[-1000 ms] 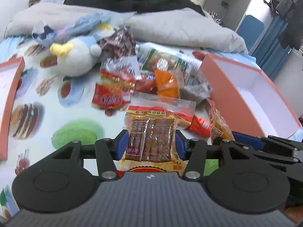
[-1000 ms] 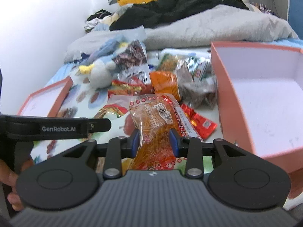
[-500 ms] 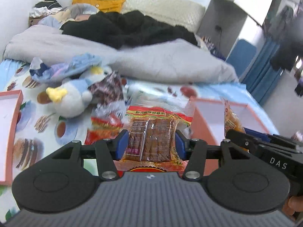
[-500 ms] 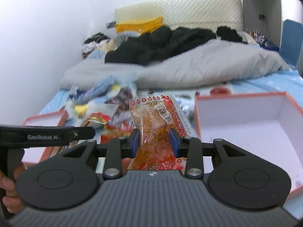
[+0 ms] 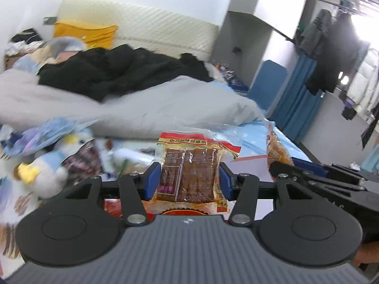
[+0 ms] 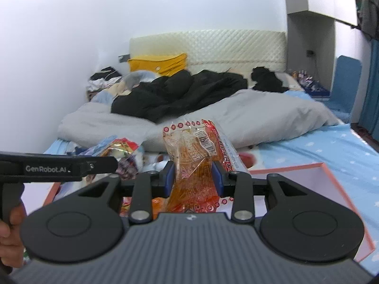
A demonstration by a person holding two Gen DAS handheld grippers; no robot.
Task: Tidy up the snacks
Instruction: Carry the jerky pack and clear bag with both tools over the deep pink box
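My left gripper (image 5: 189, 181) is shut on a clear packet of brown dried-tofu snacks with a red and yellow top (image 5: 191, 168), held up above the bed. My right gripper (image 6: 193, 177) is shut on a clear orange snack packet with a barcode (image 6: 194, 161), held above the pink-rimmed white box (image 6: 308, 177). The same orange packet (image 5: 276, 149) and the right gripper's body show at the right of the left wrist view. A pile of loose snack packets (image 6: 123, 153) lies on the bed to the left.
A blue and white plush bird (image 5: 45, 170) lies at the left by the snack pile. A grey duvet (image 6: 260, 116) and black clothes (image 6: 184, 90) cover the far bed. A pink box lid (image 6: 51, 191) sits at the left. Blue curtains (image 5: 293, 108) hang on the right.
Both grippers have risen and tilted up with their packets; the snack pile dropped low in view. The right gripper now hangs over the box.
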